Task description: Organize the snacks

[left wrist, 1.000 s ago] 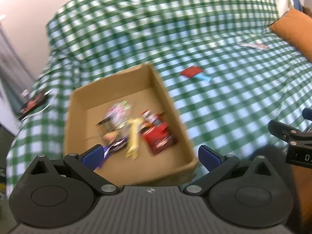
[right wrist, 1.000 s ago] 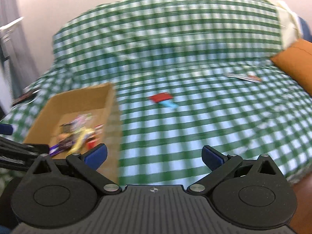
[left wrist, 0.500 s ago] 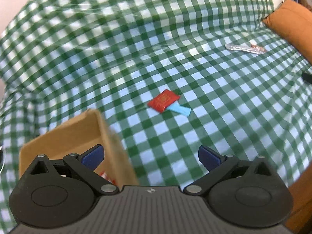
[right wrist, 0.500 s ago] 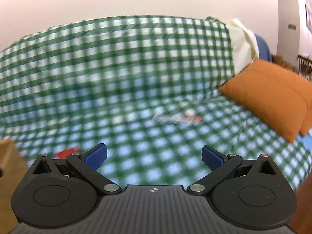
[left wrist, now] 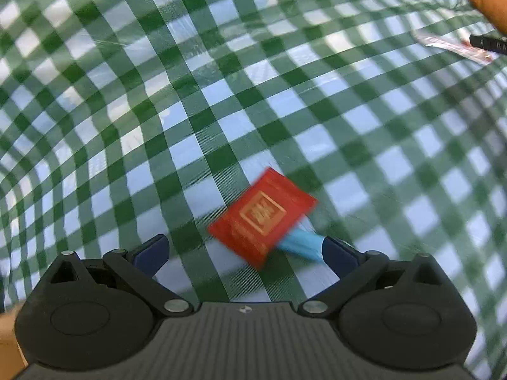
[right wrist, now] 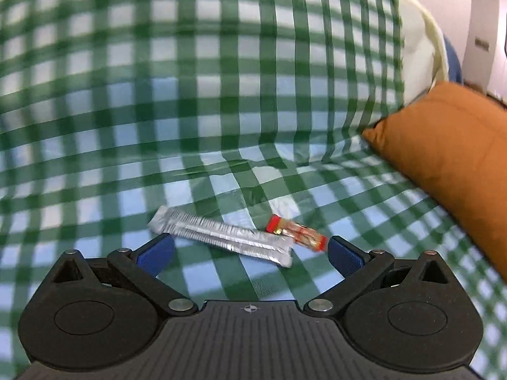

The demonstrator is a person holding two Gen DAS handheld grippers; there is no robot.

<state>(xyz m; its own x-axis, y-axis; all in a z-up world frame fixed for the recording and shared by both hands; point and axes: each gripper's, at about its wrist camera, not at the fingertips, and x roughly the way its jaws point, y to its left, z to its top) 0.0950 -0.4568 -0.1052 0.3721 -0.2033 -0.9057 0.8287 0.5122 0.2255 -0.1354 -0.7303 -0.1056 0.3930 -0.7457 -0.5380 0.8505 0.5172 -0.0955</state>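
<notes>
Two grippers were at work, each low over a green-and-white checked cover.

Seen from the left wrist, the left gripper had its blue-padded fingers spread wide and held nothing. Between the fingertips, toward 1 o'clock, a flat red packet with a gold square print lay on the cover, its near corner reaching in between the tips. A light blue packet stuck out from under the red one at about 4 o'clock of it, its end just beside the right fingertip; whether they touched was unclear. Far off at 2 o'clock lay a silver wrapper, partly covered by a black piece of the other gripper at the frame edge, with an orange cushion beyond it.

Seen from the right wrist, the right gripper was likewise spread apart and empty. Just ahead of the tips lay a long silver stick packet, running from 10 o'clock down toward 4 o'clock. A small clear snack with red ends lay touching or overlapping its right end, close to the right fingertip. The same orange cushion rested at 2 o'clock on the cover, and a pale cream cloth showed past the cover's edge at 1 o'clock.
</notes>
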